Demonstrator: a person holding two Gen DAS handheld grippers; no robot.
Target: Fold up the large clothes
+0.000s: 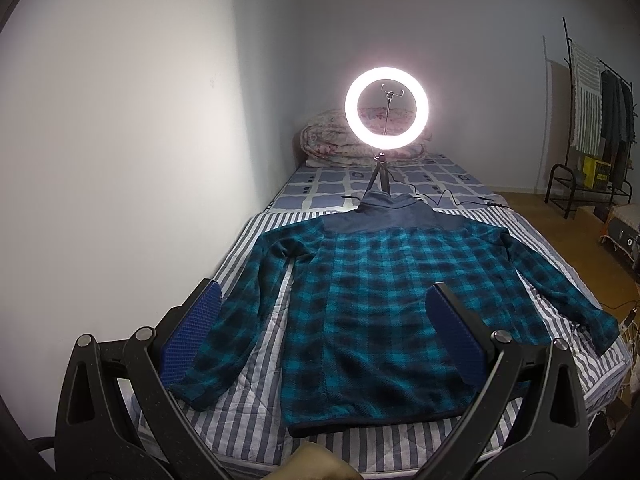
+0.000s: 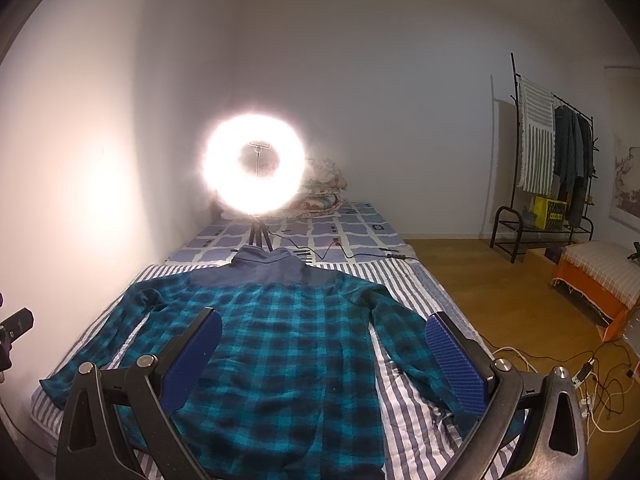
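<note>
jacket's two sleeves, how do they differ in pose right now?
On the plaid jacket, the wall-side sleeve runs fairly straight down beside the body, while the floor-side sleeve angles outward. The wall-side cuff lies well on the striped sheet; the floor-side cuff reaches the bed's edge. Both lie flat, unfolded, untouched by either gripper.

A: Where does the teal-and-black plaid fleece jacket [image 1: 384, 300] lie?

B: Flat on the striped quilt [image 1: 532, 232] covering the bed, collar toward twelve o'clock, sleeves spread toward eight and four.

A: And behind it?

B: The lit ring light on a small tripod [image 1: 387, 105] stands just past the collar; folded floral bedding [image 1: 340, 140] lies behind that. A black metal clothes rack [image 2: 556, 160] stands at two o'clock.
</note>
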